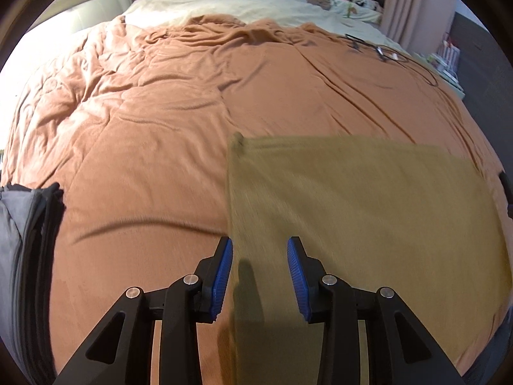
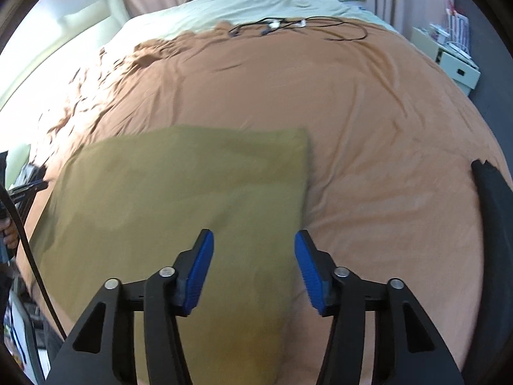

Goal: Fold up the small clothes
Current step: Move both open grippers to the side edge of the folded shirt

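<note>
An olive-green cloth (image 1: pixel 359 211) lies flat on the orange bedspread (image 1: pixel 154 122), roughly rectangular. My left gripper (image 1: pixel 259 247) hangs open over the cloth's left edge, nothing between its blue pads. In the right wrist view the same olive cloth (image 2: pixel 179 192) fills the lower left. My right gripper (image 2: pixel 253 240) is open above the cloth's right edge, holding nothing. The orange bedspread (image 2: pixel 368 128) spreads beyond it.
A stack of folded grey and dark clothes (image 1: pixel 25 256) sits at the bed's left edge. A dark garment (image 2: pixel 493 218) lies at the right edge. Black cables (image 2: pixel 295 25) lie on the far part of the bed. A white bedside cabinet (image 2: pixel 455 64) stands to the right.
</note>
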### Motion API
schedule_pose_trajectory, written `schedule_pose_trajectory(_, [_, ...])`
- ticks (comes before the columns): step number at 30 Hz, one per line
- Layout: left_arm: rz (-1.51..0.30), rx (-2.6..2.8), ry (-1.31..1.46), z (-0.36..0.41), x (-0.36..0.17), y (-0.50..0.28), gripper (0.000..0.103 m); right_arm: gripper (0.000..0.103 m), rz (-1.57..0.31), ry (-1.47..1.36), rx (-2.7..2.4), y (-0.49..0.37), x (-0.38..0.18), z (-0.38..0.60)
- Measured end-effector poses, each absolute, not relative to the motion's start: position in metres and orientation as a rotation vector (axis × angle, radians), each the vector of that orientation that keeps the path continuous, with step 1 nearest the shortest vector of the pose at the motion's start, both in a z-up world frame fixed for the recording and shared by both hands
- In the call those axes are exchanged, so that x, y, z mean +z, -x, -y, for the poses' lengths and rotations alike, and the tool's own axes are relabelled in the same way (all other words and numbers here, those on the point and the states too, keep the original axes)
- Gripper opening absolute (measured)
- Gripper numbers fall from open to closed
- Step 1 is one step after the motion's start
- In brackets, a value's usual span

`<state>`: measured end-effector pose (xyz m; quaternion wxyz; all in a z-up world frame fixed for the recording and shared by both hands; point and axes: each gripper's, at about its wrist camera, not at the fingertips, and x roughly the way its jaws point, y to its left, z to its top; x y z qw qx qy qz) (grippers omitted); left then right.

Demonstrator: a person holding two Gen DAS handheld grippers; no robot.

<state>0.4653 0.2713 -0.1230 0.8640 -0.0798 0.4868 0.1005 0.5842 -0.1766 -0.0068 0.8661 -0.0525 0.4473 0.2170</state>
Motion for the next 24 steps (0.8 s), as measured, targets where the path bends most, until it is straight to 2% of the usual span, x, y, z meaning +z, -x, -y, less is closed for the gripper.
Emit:
schedule_pose_trajectory(11, [-1.062, 0.168, 0.147, -0.241, -0.146, -0.413, 0.036, 0.045, -0.96, 0.151, 0.474, -0.531, -0.032, 0.182])
schedule_pose_trajectory(15, [-1.1, 0.173, 0.138, -0.237, -0.158, -0.389, 0.031, 0.045, -0.976, 0.176, 0.447, -0.517, -0.041, 0.184])
schedule_pose_trajectory(24, [-1.082, 0.168, 0.115, -0.228, -0.16, -0.341, 0.03, 0.044, -0.978, 0.2, 0.39, -0.477, -0.05, 0.199])
